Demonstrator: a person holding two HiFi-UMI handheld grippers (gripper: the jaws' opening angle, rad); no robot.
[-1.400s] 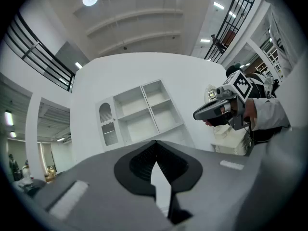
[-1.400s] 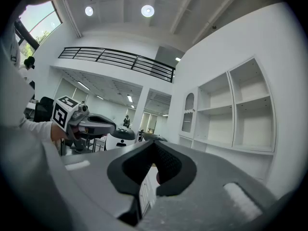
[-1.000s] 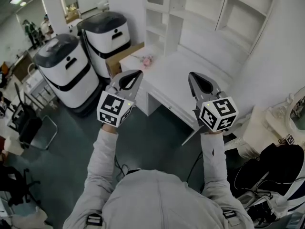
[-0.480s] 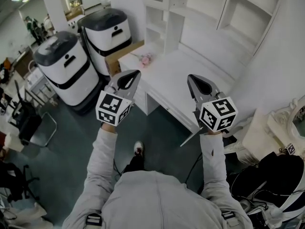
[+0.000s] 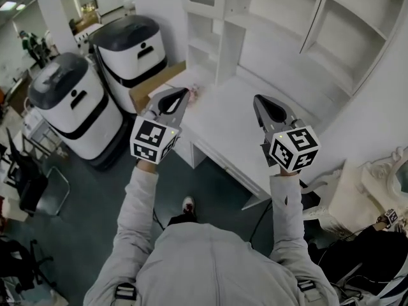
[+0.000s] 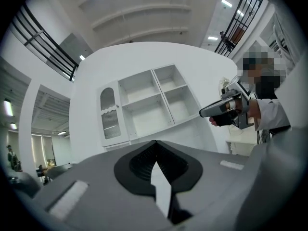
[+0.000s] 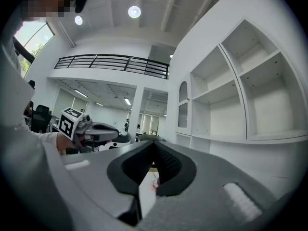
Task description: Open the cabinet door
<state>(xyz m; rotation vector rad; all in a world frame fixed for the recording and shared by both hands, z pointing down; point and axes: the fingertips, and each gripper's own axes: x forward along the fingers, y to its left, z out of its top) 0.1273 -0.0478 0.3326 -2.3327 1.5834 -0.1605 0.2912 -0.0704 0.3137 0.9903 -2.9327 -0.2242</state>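
A white shelf cabinet (image 5: 280, 18) stands over a white desk (image 5: 236, 126). Its narrow door with an arched glass pane (image 6: 109, 114) sits at the left end, closed, and shows again in the right gripper view (image 7: 183, 106). My left gripper (image 5: 184, 95) is shut and empty, held level over the desk's left end. My right gripper (image 5: 258, 102) is shut too, empty, over the desk's front part. Both are well short of the door. Each gripper view shows its own jaws together (image 6: 155, 144) (image 7: 154, 143) and the other gripper beside it (image 6: 226, 109) (image 7: 91, 130).
Two white-and-black drum-shaped machines (image 5: 67, 104) (image 5: 135, 43) stand left of the desk, with a cardboard box (image 5: 156, 81) against it. A small pink thing (image 5: 196, 93) lies on the desk's left end. An ornate white piece of furniture (image 5: 373, 190) is at the right, chairs (image 5: 29, 183) at the left.
Both grippers have moved forward together with the person, from in front of the desk to over it. The shelves are nearer. Both sets of jaws stay shut.
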